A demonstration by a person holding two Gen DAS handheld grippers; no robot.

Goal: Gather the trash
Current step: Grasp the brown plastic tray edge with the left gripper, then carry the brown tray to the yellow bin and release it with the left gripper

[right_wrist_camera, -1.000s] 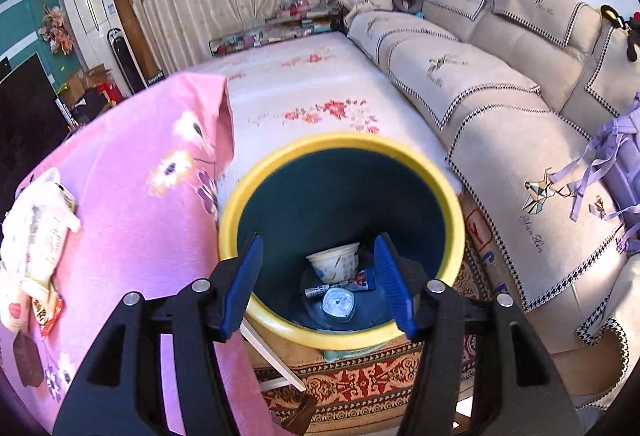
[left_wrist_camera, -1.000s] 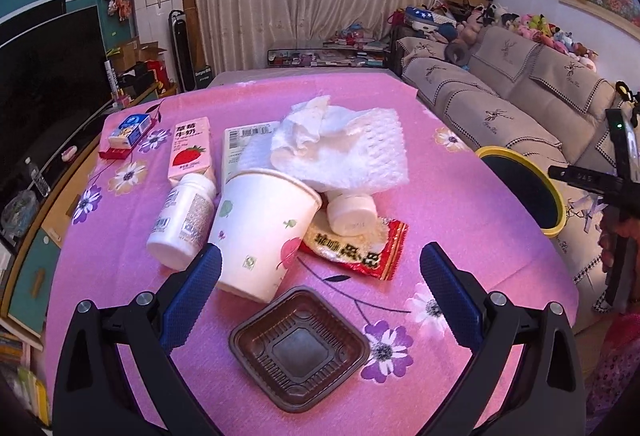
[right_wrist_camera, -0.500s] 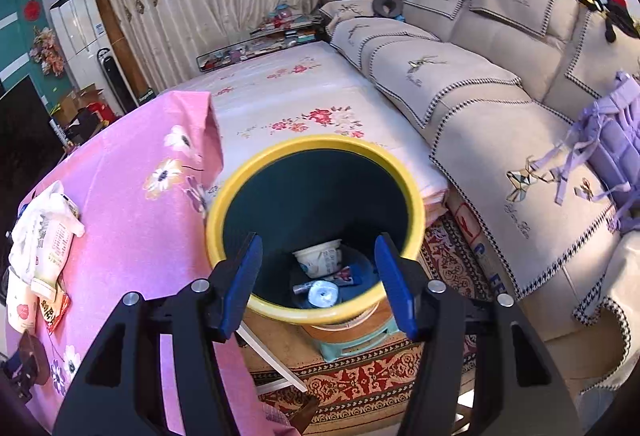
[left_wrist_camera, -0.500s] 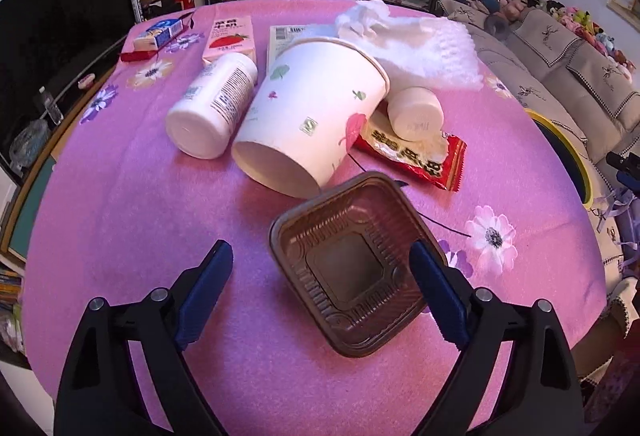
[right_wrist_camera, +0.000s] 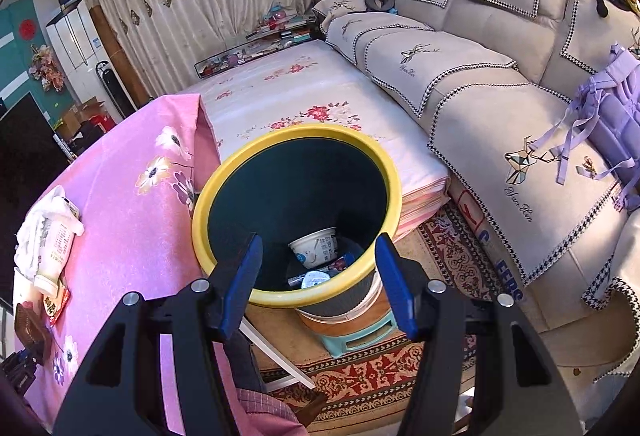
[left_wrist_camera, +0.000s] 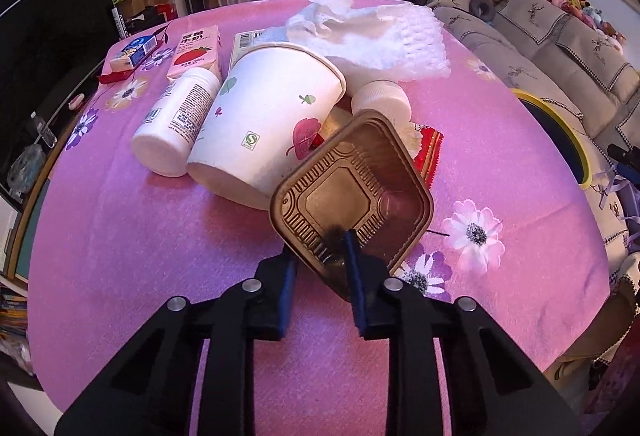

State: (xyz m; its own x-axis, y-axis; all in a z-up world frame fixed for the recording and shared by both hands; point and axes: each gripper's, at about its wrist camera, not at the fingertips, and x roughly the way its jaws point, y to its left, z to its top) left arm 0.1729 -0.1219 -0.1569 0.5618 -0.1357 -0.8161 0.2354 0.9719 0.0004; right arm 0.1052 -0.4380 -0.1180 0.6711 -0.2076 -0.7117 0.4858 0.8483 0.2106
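We see the sofa [right_wrist_camera: 500, 83], its covers embroidered with a script we cannot quite read. Next the pink flowered tablecloth [left_wrist_camera: 160, 236], then the yellow-rimmed trash bin [right_wrist_camera: 298, 139] just beside the table, a white tub [right_wrist_camera: 316, 246] and small scraps at its bottom. Our right gripper [right_wrist_camera: 318, 276] hangs above the bin's rim, jaws apart, nothing between them. On the table a paper cup [left_wrist_camera: 268, 115] lies on its side, showing a small square "S" mark. The brown plastic tray [left_wrist_camera: 352, 191] is tipped up against it. Our left gripper [left_wrist_camera: 318, 272] is closing on the tray's near rim. Behind lies a strawberry milk carton [left_wrist_camera: 196, 49], its Chinese lettering too small to read.
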